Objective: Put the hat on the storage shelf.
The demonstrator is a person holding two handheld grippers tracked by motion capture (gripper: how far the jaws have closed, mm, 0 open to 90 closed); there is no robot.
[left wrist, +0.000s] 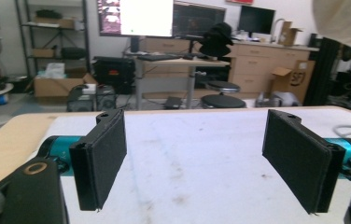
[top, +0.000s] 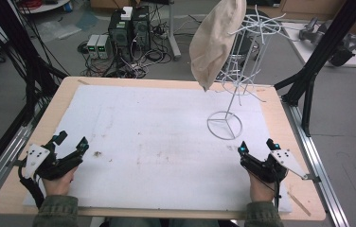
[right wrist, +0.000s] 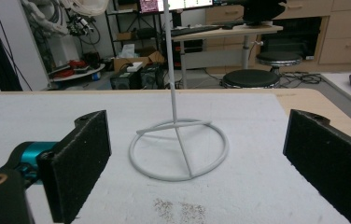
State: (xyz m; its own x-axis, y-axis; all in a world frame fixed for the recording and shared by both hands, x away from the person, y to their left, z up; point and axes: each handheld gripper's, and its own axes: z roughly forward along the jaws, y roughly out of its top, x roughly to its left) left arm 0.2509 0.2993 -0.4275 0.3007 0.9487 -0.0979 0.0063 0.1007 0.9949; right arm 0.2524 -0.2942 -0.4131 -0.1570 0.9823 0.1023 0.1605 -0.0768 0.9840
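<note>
A: What stands on the surface point(top: 43, 123)?

B: A white wire stand point(top: 235, 90). It has a round ring base point(right wrist: 178, 149) with spokes meeting at a thin upright pole, and higher up the pole carries rings of wire prongs that spread outward. A cream cloth cap point(top: 212, 40) hangs on one of the top prongs, drooping to a point on the side toward the left gripper.

A: Where is it from the fingers?

B: Just ahead of the right gripper point(top: 256, 147). In the right gripper view the ring base lies flat on the white mat point(top: 157, 142) between the two black fingers point(right wrist: 78, 163) and a little beyond their tips, touching neither. The pole rises from it out of the top of that view.

A: And the left gripper?

B: The left gripper point(top: 71, 141) sits well apart from the stand, at the near left of the mat. In its own view a corner of the cap shows at top right, far beyond its fingers point(left wrist: 101, 156).

A: How do the fingers stand?

B: Both pairs are spread wide, and neither has hold of anything. Bare mat shows between each pair. The pads are flat, black and rough, with teal fittings behind them.

A: Anything else on the mat?

B: A few faint stains, and a small patch of dark specks point(right wrist: 178, 210) just before the right fingers, short of the ring base. Each gripper is held by a hand point(top: 58, 182) in an olive sleeve point(top: 55, 210).
</note>
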